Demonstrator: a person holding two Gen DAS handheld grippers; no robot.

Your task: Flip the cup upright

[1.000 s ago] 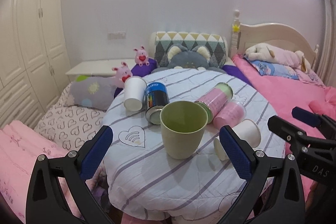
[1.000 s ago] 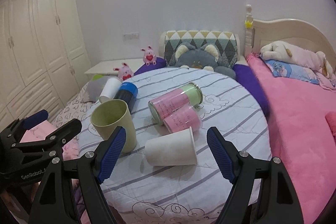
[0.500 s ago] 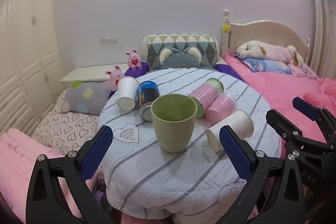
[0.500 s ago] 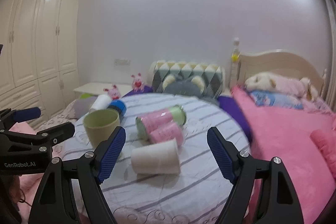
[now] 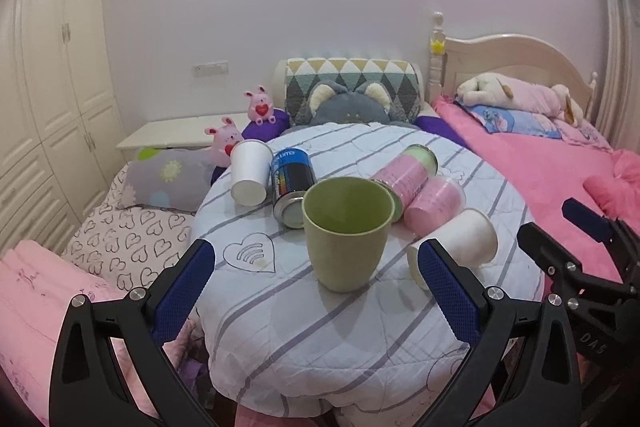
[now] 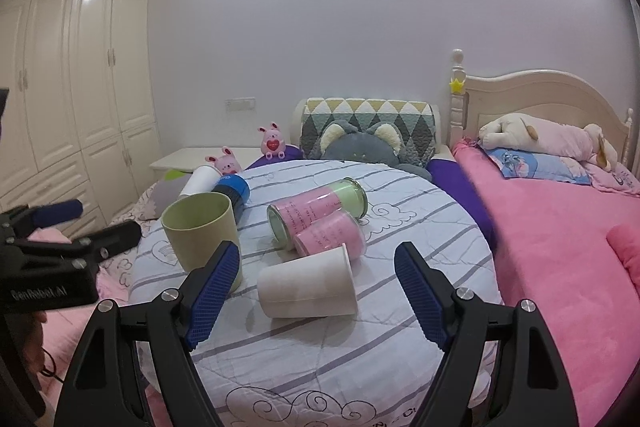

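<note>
A green cup [image 5: 346,233] stands upright on the round table with a striped cloth [image 5: 280,327]; it also shows in the right wrist view [image 6: 202,237]. A white paper cup [image 6: 308,283] lies on its side in front of my right gripper [image 6: 316,295], which is open and empty. The same cup shows in the left wrist view [image 5: 460,243]. My left gripper [image 5: 316,291] is open and empty, just short of the green cup. A second white paper cup [image 5: 250,173] lies on its side at the back left.
A blue can [image 5: 290,183], a pink-and-green tin [image 6: 320,213] and a pink cup [image 6: 334,237] lie on their sides mid-table. A pink bed [image 6: 560,227] is on the right. Plush toys [image 5: 226,141], cushions and a wardrobe [image 6: 60,87] are behind and left.
Both grippers stay open and empty. The right wrist view tipped up and came partly back down; the lying white cup sits between its fingers again. No cup has moved.
</note>
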